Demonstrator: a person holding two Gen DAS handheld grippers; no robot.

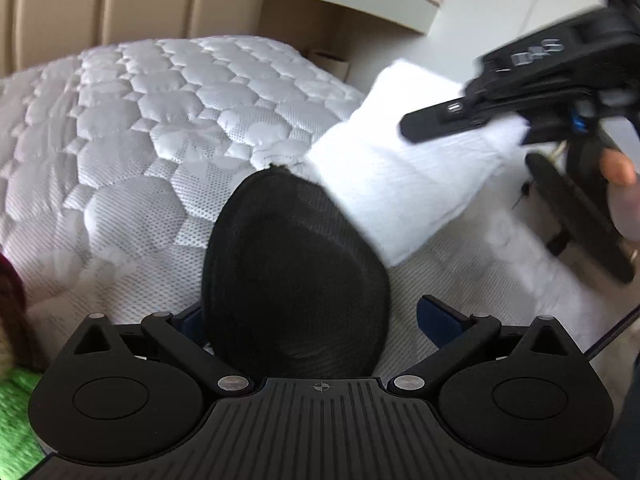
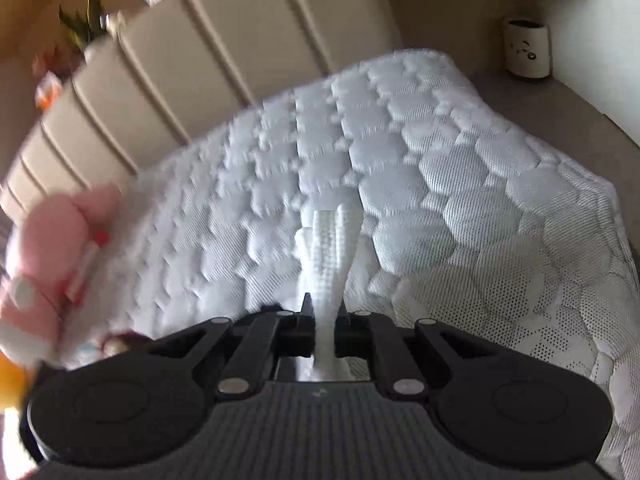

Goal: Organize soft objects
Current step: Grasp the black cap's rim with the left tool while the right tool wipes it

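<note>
In the left wrist view, the left gripper has its jaws spread wide, with a black mesh pad lying between them; whether the blue fingers touch it cannot be told, since the pad covers the left one. The pad lies on a white quilted mattress with a hexagon pattern. To the right and farther off, the right gripper is held above the bed by a hand at the right edge, and a white folded cloth hangs from it, its lower corner overlapping the far right edge of the black pad. A beige padded headboard stands at the far left, and a patch of green fabric with something dark red above it shows at the near left edge. In the right wrist view, the right gripper has its jaws pressed together on the white folded cloth, which rises narrow from the pinch and fans out beyond it over the mattress. A blurred pink plush toy sits at the left edge, near the headboard. A pale cylindrical bin stands on the floor at the far right, well apart from the bed.
</note>
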